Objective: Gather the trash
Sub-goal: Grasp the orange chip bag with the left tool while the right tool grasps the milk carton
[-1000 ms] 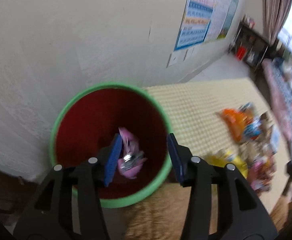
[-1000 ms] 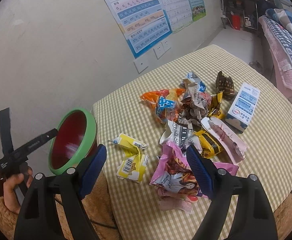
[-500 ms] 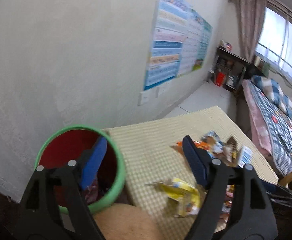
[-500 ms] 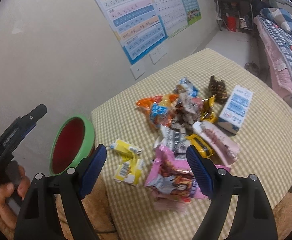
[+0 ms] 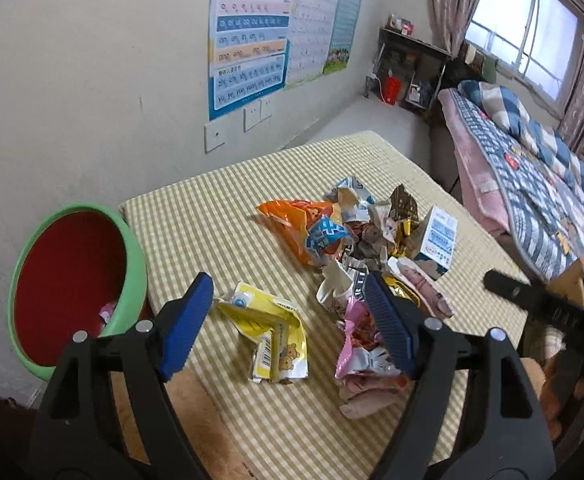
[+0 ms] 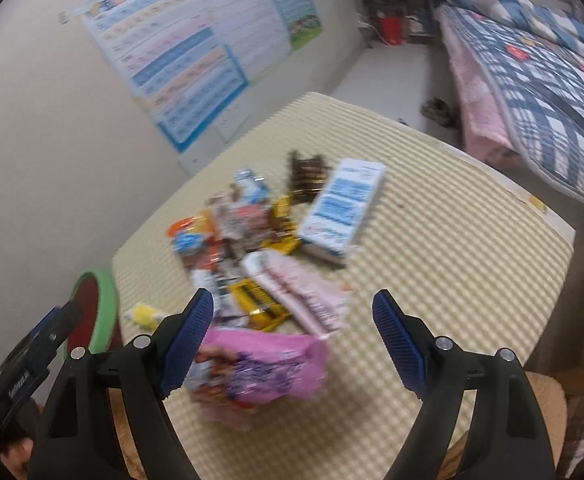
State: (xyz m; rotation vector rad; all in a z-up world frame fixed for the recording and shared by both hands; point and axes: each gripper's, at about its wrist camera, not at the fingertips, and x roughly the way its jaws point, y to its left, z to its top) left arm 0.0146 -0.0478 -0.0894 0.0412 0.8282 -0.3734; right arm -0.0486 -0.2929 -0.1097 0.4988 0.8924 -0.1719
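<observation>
Swinging off the green bin [image 5: 131, 276], left gripper [image 5: 287, 320] hangs jaws apart over the yellow wrapper [image 5: 269, 332]; right gripper [image 6: 292, 336], jaws apart too, above the pink bag [image 6: 263, 368].

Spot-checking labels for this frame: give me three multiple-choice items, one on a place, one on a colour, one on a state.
1. Where is the bin relative to the table?
A. At its left end, by the wall
B. On top, amid the wrappers
C. By the bed

2. What colour is the bin's inside?
A. Blue
B. Red
C. White

3. What state is the left tool in?
A. Shut on the yellow wrapper
B. Shut on nothing
C. Open, holding nothing

Answers:
1. A: the green rim sits off the table's left end against the wall.
2. B: the inner wall shows red under the green rim.
3. C: the blue pads stand wide apart and the yellow wrapper lies flat on the cloth between them. The right tool is open too, above the pink bag.
</observation>
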